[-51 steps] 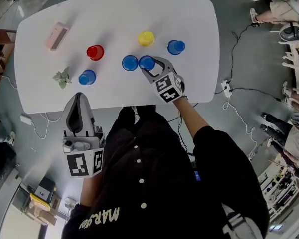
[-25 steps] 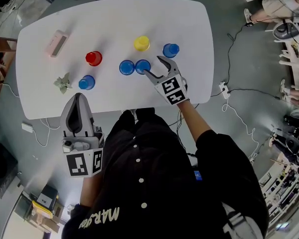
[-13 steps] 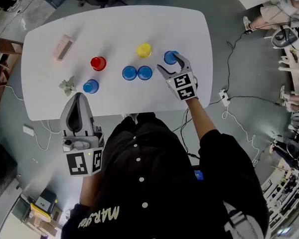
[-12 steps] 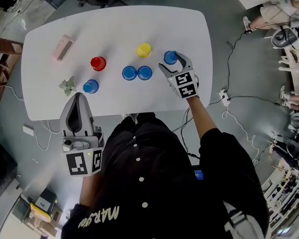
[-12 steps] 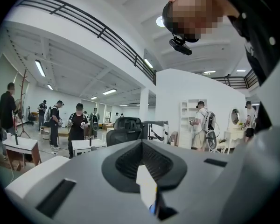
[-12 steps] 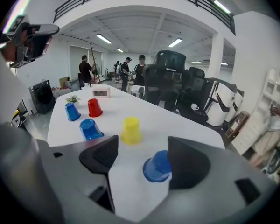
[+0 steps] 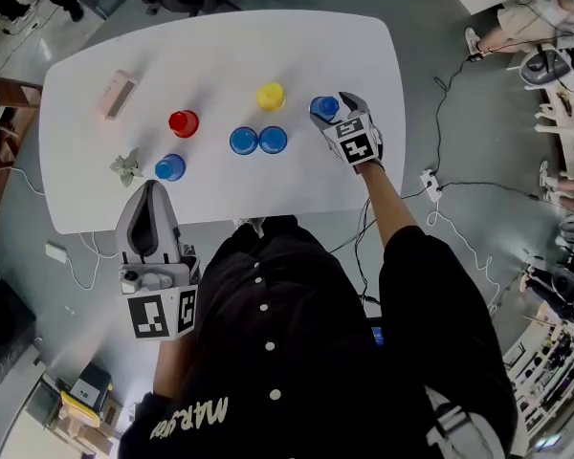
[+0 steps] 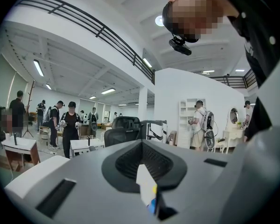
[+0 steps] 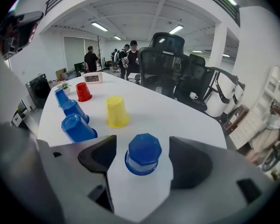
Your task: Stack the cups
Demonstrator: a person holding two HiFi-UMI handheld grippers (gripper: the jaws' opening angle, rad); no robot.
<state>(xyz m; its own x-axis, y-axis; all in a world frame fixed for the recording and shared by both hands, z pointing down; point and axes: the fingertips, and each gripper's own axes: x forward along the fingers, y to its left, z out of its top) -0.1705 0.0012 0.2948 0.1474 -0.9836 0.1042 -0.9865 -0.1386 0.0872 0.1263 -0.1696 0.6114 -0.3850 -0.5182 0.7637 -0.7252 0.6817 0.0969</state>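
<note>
Head view: the white tabletop (image 7: 220,36) carried six cups, all apart and none stacked. The right claw (image 7: 337,111) pointed steeply down at the rightmost blue cup (image 7: 320,106), which stood near the tabletop's right end. The yellow cup (image 7: 270,96) was to its left. Nearer me, the middle-right blue cup (image 7: 273,140) and the middle-left blue cup (image 7: 243,141) sat just beside each other. Further left were the red cup (image 7: 183,122) and the far-left blue cup (image 7: 169,167), with a small plant (image 7: 124,165) and a pink block (image 7: 115,94) beyond them. I held the left claw (image 7: 151,191) off the tabletop, close to my body.

Left gripper view: the left claw (image 8: 142,148) was clenched, with nothing gripped. It looked out level at a big room with people standing and an office chair (image 8: 123,129).

Right gripper view: the right claw (image 9: 143,146) was released, and its jaws had just been opening. The rightmost blue cup (image 9: 143,155) stood upside down on the tabletop (image 9: 177,120) between the jaws, with a gap on each side and neither pad touching it. Past it stood the yellow cup (image 9: 116,111), also upside down. To the left, the middle-right blue cup (image 9: 78,128), the middle-left blue cup (image 9: 74,110) and the far-left blue cup (image 9: 60,97) ran away in a line. The red cup (image 9: 83,91) stood beside the last of them.
</note>
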